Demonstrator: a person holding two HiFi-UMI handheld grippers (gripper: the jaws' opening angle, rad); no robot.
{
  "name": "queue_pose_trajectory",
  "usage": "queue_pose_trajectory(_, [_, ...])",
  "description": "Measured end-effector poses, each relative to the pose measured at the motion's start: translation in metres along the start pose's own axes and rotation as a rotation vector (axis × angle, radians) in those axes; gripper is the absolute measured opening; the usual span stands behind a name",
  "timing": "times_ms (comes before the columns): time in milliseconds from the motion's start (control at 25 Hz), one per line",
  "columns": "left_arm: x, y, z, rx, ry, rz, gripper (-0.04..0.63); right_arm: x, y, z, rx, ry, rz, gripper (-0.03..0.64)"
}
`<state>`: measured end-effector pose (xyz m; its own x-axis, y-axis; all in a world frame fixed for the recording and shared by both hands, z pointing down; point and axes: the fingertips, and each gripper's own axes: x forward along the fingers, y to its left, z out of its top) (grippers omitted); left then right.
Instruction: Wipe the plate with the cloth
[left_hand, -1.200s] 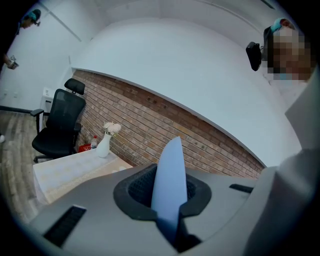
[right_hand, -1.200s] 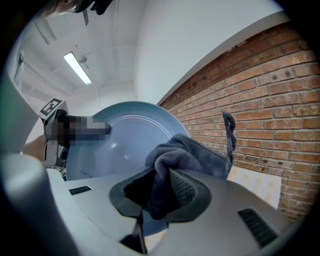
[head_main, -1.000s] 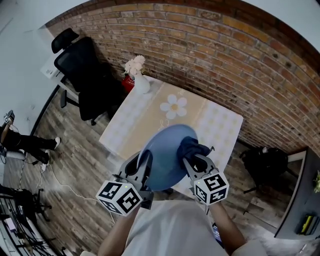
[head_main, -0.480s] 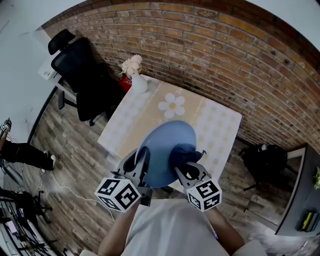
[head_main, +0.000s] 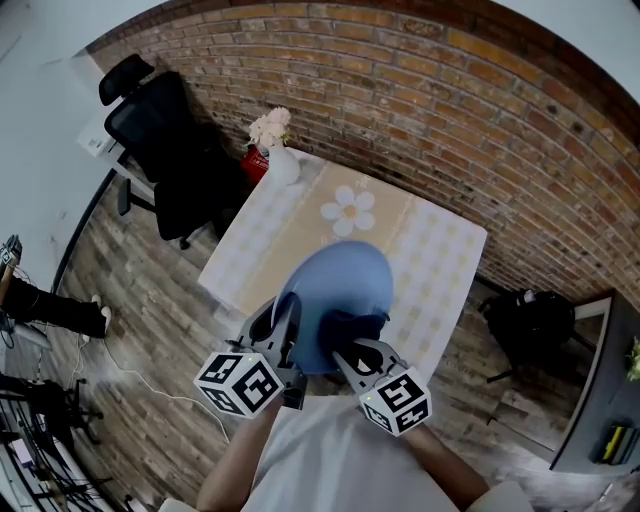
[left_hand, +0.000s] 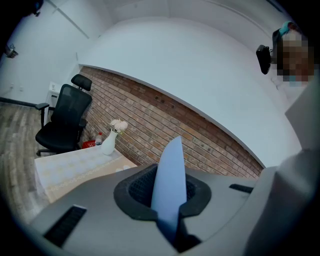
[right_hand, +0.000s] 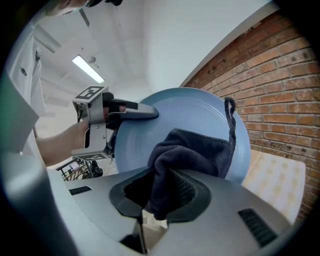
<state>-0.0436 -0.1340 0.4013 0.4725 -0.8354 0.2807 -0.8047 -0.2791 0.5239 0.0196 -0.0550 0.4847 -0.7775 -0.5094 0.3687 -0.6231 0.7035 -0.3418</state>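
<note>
A blue plate (head_main: 345, 290) is held up on edge above the near side of the table. My left gripper (head_main: 285, 330) is shut on its left rim; in the left gripper view the plate (left_hand: 170, 180) stands edge-on between the jaws. My right gripper (head_main: 352, 350) is shut on a dark blue cloth (head_main: 352, 328), pressed against the lower part of the plate's face. In the right gripper view the cloth (right_hand: 192, 155) bunches over the plate (right_hand: 175, 117), with the left gripper (right_hand: 135, 112) clamped at the plate's far rim.
A table (head_main: 280, 240) with a pale checked cover and a flower print stands against a brick wall. A white vase with flowers (head_main: 280, 160) sits at its far left corner. A black office chair (head_main: 160, 130) is to the left; a black bag (head_main: 530, 320) lies on the floor at right.
My right gripper has dragged the cloth down and left across the plate's face, from its right side toward its lower middle. The left gripper and plate have stayed nearly still.
</note>
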Motion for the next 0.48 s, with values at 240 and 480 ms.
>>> queue_pose_trajectory(240, [-0.001,0.010,0.001,-0.016,-0.006,0.004,0.048,0.012,0.024,0.008,-0.023,-0.012,0.076,0.091])
queue_pose_trajectory(480, [0.001,0.013,0.000,-0.019,-0.005,0.002,0.048,0.021,0.041,0.021,-0.036,-0.039,0.135,0.091])
